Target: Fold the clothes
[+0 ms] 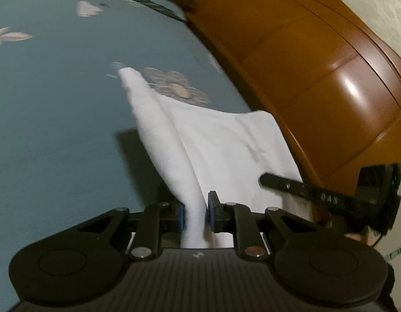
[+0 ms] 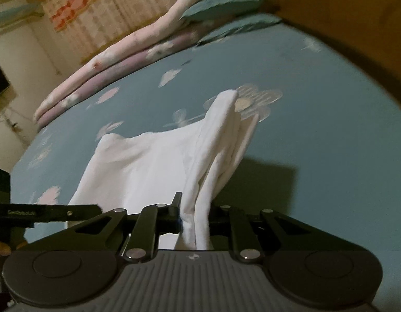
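A white garment (image 1: 213,140) hangs stretched above the blue floral bedsheet (image 1: 57,104). My left gripper (image 1: 196,214) is shut on a bunched edge of it, which runs between the blue pads. My right gripper (image 2: 194,218) is shut on another bunched edge of the same garment (image 2: 153,166). The cloth spans between the two grippers, with its far end trailing down to the sheet. The right gripper's finger also shows in the left wrist view (image 1: 291,186), and the left gripper's finger shows in the right wrist view (image 2: 52,212).
A glossy orange-brown wooden headboard (image 1: 317,78) borders the bed on the right. Folded pink and lilac quilts (image 2: 117,59) and teal pillows (image 2: 226,2) lie at the bed's far side. A patterned curtain (image 2: 96,7) hangs behind them.
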Demonstrator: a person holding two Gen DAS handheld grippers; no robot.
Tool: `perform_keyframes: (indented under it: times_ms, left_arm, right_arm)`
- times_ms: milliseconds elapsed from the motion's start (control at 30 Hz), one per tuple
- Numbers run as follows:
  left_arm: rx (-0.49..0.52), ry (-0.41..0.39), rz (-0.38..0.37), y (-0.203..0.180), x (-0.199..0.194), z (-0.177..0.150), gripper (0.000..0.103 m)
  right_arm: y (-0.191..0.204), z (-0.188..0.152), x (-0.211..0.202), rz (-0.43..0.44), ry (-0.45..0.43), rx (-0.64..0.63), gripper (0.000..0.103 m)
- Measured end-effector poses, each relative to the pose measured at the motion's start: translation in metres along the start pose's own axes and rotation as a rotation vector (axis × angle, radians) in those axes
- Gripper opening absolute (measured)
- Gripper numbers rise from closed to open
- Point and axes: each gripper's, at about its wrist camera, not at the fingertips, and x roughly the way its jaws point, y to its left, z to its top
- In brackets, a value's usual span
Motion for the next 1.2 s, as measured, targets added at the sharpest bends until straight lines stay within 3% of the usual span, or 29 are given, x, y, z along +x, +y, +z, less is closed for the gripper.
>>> perform_keyframes:
  times_ms: [300,533,567,667,833,900,1033,1133,1200]
  left_arm:
    - [0.089,0.062,-0.039,-0.042,0.065,0.013,0.015]
    - [0.139,0.106,-0.013,-0.052,0.082,0.0,0.016]
    - [0.148,0.116,0.003,-0.052,0.083,-0.001,0.018]
    - [0.179,0.113,0.054,-0.051,0.079,0.001,0.036]
    - [0.236,0.028,0.146,-0.049,0.054,0.013,0.048]
    - [0.271,-0.005,0.101,-0.058,0.049,0.019,0.059]
    - [0.331,0.021,0.016,-0.073,0.064,0.014,0.063]
    - [0.337,0.105,0.014,-0.072,0.091,-0.002,0.063]
    - [0.362,0.14,0.04,-0.07,0.097,-0.013,0.063]
  right_arm:
    - [-0.058,0.016,-0.018,-0.163,-0.035,0.018,0.018]
    - [-0.091,0.013,-0.002,-0.239,-0.021,0.037,0.021]
    - [-0.096,0.012,0.0,-0.255,-0.019,0.046,0.027]
    - [-0.109,0.004,-0.004,-0.321,-0.034,0.104,0.042]
    - [-0.114,-0.008,-0.04,-0.299,-0.132,0.145,0.044]
    - [-0.108,-0.01,-0.047,-0.248,-0.155,0.125,0.043]
    - [-0.098,-0.011,-0.032,-0.154,-0.116,0.109,0.039]
    - [-0.109,-0.022,-0.012,-0.218,-0.053,0.113,0.029]
    - [-0.124,-0.032,-0.01,-0.242,-0.052,0.137,0.007]
